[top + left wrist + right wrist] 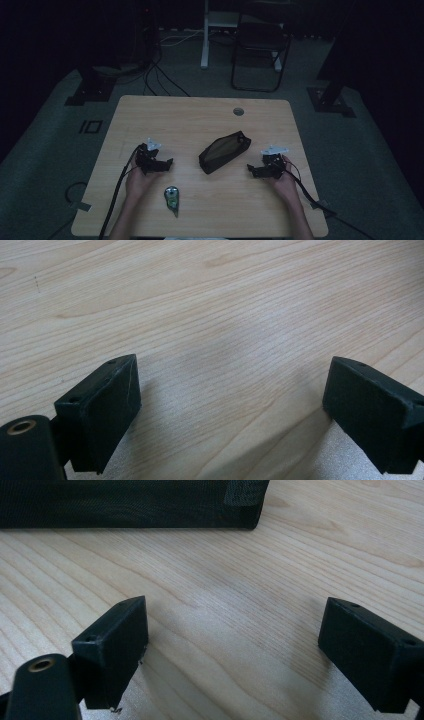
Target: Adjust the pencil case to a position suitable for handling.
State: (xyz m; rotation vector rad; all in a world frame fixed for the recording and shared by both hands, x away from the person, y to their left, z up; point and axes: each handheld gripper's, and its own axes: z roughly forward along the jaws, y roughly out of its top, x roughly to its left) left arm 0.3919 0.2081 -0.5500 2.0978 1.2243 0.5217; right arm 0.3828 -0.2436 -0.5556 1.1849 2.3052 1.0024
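A black mesh pouch (224,151) lies tilted in the middle of the wooden table (200,115). A small green and grey correction-tape dispenser (171,197) lies near the front edge. My left gripper (169,163) rests on the table left of the pouch, open, with only bare wood between its jaws (230,410). My right gripper (250,169) rests to the right of the pouch, open and empty. In the right gripper view (232,655) the pouch (130,502) lies just beyond the jaws, apart from them.
A round cable hole (238,111) sits near the table's far edge. Cables trail from both grippers over the front edge. Beyond the table stand a dark chair (260,45) and a white desk leg (204,35) on grey carpet.
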